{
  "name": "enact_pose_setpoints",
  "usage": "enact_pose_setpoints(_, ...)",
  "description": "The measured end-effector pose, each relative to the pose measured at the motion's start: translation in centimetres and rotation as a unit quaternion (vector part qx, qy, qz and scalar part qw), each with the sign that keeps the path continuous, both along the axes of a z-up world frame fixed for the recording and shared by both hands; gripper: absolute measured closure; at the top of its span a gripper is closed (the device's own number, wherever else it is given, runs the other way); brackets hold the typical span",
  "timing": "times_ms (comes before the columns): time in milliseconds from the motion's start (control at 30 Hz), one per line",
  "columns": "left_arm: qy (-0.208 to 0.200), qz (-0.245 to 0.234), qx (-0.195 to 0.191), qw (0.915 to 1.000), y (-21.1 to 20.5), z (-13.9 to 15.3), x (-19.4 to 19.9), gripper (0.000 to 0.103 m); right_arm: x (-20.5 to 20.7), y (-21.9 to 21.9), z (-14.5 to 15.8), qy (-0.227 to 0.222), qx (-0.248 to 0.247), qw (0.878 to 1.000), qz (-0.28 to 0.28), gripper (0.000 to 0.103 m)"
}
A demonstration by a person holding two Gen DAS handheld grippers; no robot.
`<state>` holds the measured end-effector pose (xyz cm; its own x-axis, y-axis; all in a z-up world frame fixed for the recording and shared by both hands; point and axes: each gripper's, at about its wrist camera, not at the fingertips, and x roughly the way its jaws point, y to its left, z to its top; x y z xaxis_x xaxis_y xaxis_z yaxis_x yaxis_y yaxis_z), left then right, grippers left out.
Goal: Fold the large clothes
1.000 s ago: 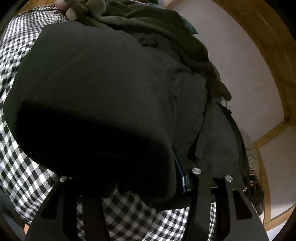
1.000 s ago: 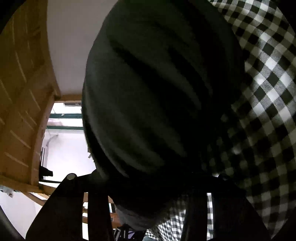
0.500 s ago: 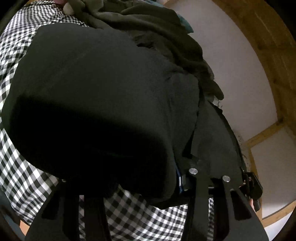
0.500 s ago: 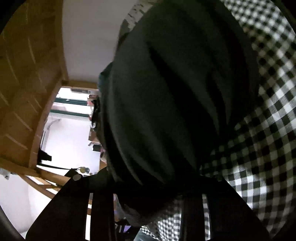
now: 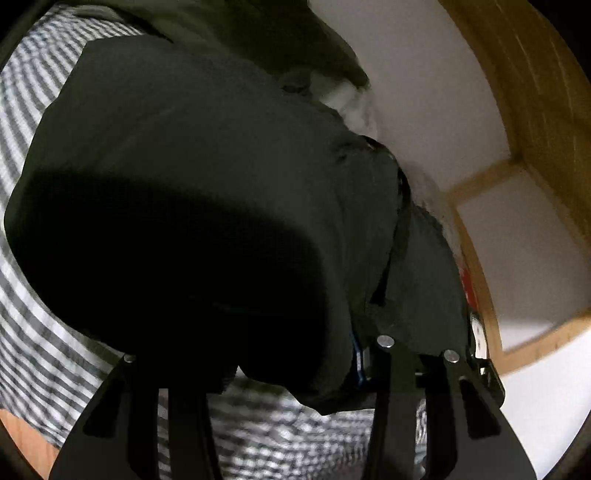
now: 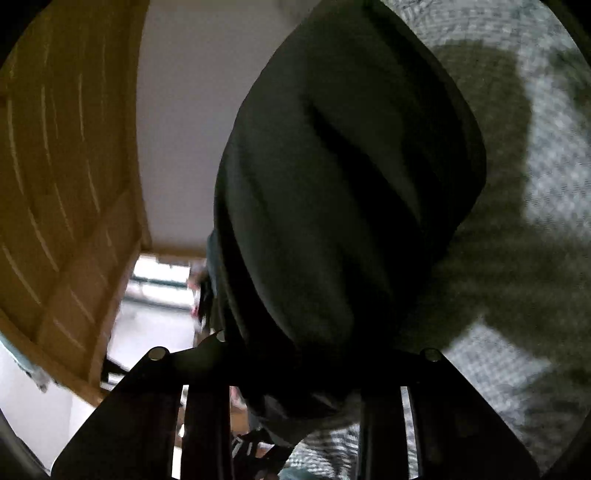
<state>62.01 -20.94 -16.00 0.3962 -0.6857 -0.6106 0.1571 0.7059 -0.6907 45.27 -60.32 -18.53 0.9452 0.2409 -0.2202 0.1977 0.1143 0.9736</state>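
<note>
A thick folded black garment fills the left wrist view and hangs over the black-and-white checked cloth. My left gripper is shut on its near edge, and the cloth hides the fingertips. The right wrist view shows the same garment bulging up from between the fingers. My right gripper is shut on that end, fingertips buried in the fabric. The garment casts a shadow on the checked cloth to its right.
A heap of dark green clothes lies beyond the garment at the top. A white wall with a wooden frame stands to the right. In the right wrist view a wooden panel stands at the left, with a bright opening below it.
Both grippers have swept sideways with the garment, and the checked cloth now blurs. The clothes heap has slid toward the top edge of the left view. The right jaws have narrowed on the fabric.
</note>
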Motion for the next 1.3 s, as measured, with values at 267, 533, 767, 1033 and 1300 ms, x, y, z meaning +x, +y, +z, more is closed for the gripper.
enact_pose_setpoints(267,0.025,-0.030,0.029,0.9988,0.6,0.5,-1.7,0.037,-0.9,-1.1,-3.5,-0.027,0.054,0.998,-0.011,0.056)
enact_pose_setpoints(533,-0.128,-0.145,0.131,0.9723,-0.6,11.2,-5.5,0.006,0.6,-1.5,-2.8,-0.061,0.041,0.997,-0.022,0.016)
enact_pose_setpoints(767,-0.132,-0.138,0.222,0.9563,-8.7,8.1,4.1,0.006,0.0,-3.0,-3.9,-0.088,0.095,0.991,-0.034,0.016)
enact_pose_setpoints(1033,-0.122,-0.143,0.308,0.9327,-10.9,3.7,7.2,0.006,0.1,-4.4,-3.0,-0.060,0.060,0.994,-0.067,0.017)
enact_pose_setpoints(1300,-0.127,-0.138,0.311,0.9317,-10.4,2.5,7.2,0.006,0.6,-3.8,0.0,-0.051,-0.040,0.997,-0.047,0.062)
